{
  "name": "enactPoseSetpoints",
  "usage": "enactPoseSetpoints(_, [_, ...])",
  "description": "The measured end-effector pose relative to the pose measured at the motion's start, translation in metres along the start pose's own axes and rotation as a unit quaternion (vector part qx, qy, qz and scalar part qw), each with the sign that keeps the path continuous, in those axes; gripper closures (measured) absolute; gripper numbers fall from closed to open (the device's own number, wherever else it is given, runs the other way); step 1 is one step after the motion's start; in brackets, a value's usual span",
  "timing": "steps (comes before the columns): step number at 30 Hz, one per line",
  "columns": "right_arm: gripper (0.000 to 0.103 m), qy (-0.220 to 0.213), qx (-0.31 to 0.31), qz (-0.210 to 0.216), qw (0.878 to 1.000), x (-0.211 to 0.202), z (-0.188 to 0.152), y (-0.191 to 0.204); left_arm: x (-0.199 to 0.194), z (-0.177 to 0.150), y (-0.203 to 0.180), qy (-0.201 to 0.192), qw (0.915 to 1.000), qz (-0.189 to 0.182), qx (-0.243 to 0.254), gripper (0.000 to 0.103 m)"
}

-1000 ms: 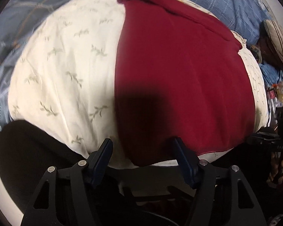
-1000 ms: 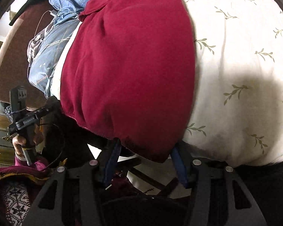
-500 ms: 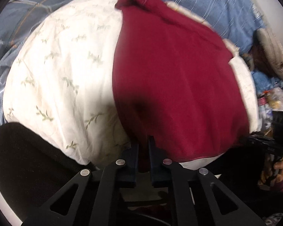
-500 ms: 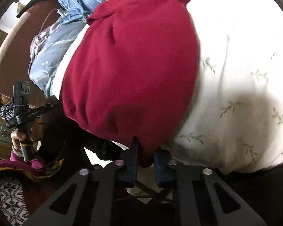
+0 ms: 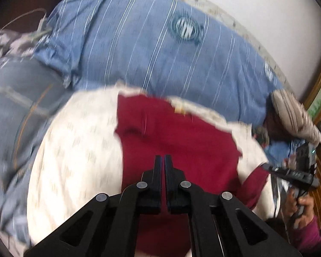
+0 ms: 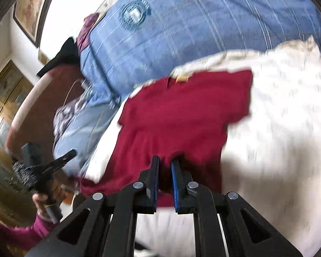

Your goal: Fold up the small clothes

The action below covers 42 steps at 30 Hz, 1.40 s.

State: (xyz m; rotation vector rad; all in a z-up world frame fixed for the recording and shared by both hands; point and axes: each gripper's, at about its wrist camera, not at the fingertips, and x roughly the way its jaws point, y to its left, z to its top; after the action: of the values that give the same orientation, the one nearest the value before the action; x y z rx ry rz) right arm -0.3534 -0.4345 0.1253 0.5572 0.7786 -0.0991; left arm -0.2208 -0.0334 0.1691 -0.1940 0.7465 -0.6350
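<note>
The dark red knit shirt [image 5: 177, 141] lies on a cream pillow with a faint leaf print [image 5: 75, 150], which rests on the bed against a blue pillow with thin white stripes [image 5: 160, 49]; its near hem is raised off the pillow, caught at both lower corners. The left claw [image 5: 163, 160] has its jaws pressed together with red cloth pinched between them, and the right claw [image 6: 165, 165] shows a narrow gap between its blue-padded jaws that is filled with a bunched fold of the same hem. The step in hand looks like carrying the hem forward to lay it over the collar end, so the two claws should travel level and at one pace, keeping the hem taut between them so the fold line falls straight across the chest; letting one side lag would skew the crease. Release should wait until the hem rests flat near the collar label [image 6: 182, 78]. Both claws point forward and slightly down over the shirt, side by side; in each view the other handle and the hand gripping it show at the outer edge. Motion blur hides finer detail.
</note>
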Motion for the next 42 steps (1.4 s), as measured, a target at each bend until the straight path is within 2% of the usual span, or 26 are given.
enactPoseSetpoints(2, [0.097, -0.016, 0.010, -0.005, 1.000, 0.011, 0.024, -0.013, 0.014, 0.015, -0.001, -0.018, 0.9997, 0.012, 0.007, 0.102])
enactPoseSetpoints(3, [0.098, -0.024, 0.019, -0.003, 1.000, 0.015, 0.035, -0.019, 0.019, 0.008, 0.000, -0.012, 0.9996, 0.021, 0.014, 0.102])
enactPoseSetpoints(5, [0.098, -0.029, 0.036, -0.012, 0.999, 0.024, 0.049, -0.028, 0.038, 0.010, -0.001, 0.009, 0.9999, 0.005, 0.002, 0.102])
enactPoseSetpoints(6, [0.098, -0.021, 0.043, -0.007, 0.999, 0.028, 0.051, -0.030, 0.038, 0.007, 0.000, 0.016, 0.9998, -0.009, -0.008, 0.102])
enactPoseSetpoints(7, [0.095, -0.004, 0.041, 0.012, 0.999, 0.031, 0.048, -0.029, 0.039, 0.006, 0.001, 0.023, 0.9996, -0.011, -0.009, 0.098])
enactPoseSetpoints(9, [0.089, 0.035, 0.028, 0.020, 0.999, 0.032, 0.036, -0.026, 0.037, -0.007, 0.002, 0.047, 0.9988, -0.008, 0.008, 0.089])
enactPoseSetpoints(11, [0.069, 0.074, 0.010, 0.013, 0.997, 0.033, 0.019, -0.022, 0.036, -0.024, 0.004, 0.074, 0.9971, -0.003, 0.014, 0.059])
enactPoseSetpoints(12, [0.052, 0.088, 0.002, 0.010, 0.996, 0.033, 0.010, -0.021, 0.037, -0.034, 0.007, 0.094, 0.9955, -0.004, 0.011, 0.054])
enactPoseSetpoints(13, [0.045, 0.099, -0.005, 0.012, 0.995, 0.031, 0.001, -0.019, 0.036, -0.048, 0.011, 0.113, 0.9936, -0.006, 0.001, 0.053])
enactPoseSetpoints(15, [0.043, 0.112, -0.012, 0.027, 0.993, 0.024, -0.013, -0.018, 0.036, -0.069, 0.019, 0.147, 0.9890, 0.007, -0.016, 0.053])
enactPoseSetpoints(18, [0.029, 0.105, -0.041, 0.043, 0.993, 0.008, -0.027, -0.010, 0.023, -0.088, 0.027, 0.166, 0.9853, 0.030, -0.023, 0.051])
enactPoseSetpoints(20, [0.023, 0.091, -0.075, 0.041, 0.992, 0.001, -0.036, -0.003, 0.009, -0.104, 0.030, 0.171, 0.9844, 0.033, -0.028, 0.041])
enactPoseSetpoints(22, [0.019, 0.078, -0.114, 0.007, 0.990, 0.008, -0.044, 0.004, -0.005, -0.112, 0.033, 0.169, 0.9843, 0.026, -0.042, 0.032])
enactPoseSetpoints(23, [0.019, 0.086, -0.133, -0.010, 0.987, 0.017, -0.048, 0.007, -0.009, -0.117, 0.033, 0.173, 0.9835, 0.024, -0.046, 0.032])
enactPoseSetpoints(24, [0.028, 0.104, -0.151, -0.022, 0.983, 0.030, -0.052, 0.010, -0.007, -0.121, 0.038, 0.182, 0.9819, 0.023, -0.048, 0.032])
enactPoseSetpoints(25, [0.057, 0.114, -0.163, -0.029, 0.980, 0.038, -0.055, 0.013, -0.006, -0.129, 0.039, 0.191, 0.9801, 0.026, -0.050, 0.032])
enactPoseSetpoints(27, [0.088, 0.116, -0.176, -0.027, 0.977, 0.045, -0.058, 0.017, -0.010, -0.132, 0.043, 0.198, 0.9783, 0.028, -0.053, 0.032])
enactPoseSetpoints(29, [0.089, 0.104, -0.176, -0.019, 0.979, 0.044, -0.057, 0.021, -0.015, -0.123, 0.050, 0.207, 0.9762, 0.018, -0.063, 0.032])
enactPoseSetpoints(34, [0.089, 0.100, -0.178, -0.014, 0.979, 0.042, -0.061, 0.026, -0.011, -0.120, 0.046, 0.205, 0.9755, -0.033, -0.072, 0.030])
enactPoseSetpoints(39, [0.089, 0.100, -0.157, -0.013, 0.982, 0.038, -0.062, 0.017, 0.011, -0.138, 0.063, 0.236, 0.9648, -0.032, -0.111, 0.030])
enactPoseSetpoints(41, [0.089, 0.101, -0.152, -0.011, 0.983, 0.039, -0.061, 0.013, 0.018, -0.143, 0.070, 0.237, 0.9600, -0.048, -0.141, 0.030])
enactPoseSetpoints(42, [0.089, 0.101, -0.148, -0.010, 0.984, 0.039, -0.060, 0.011, 0.020, -0.144, 0.071, 0.228, 0.9605, -0.054, -0.150, 0.030])
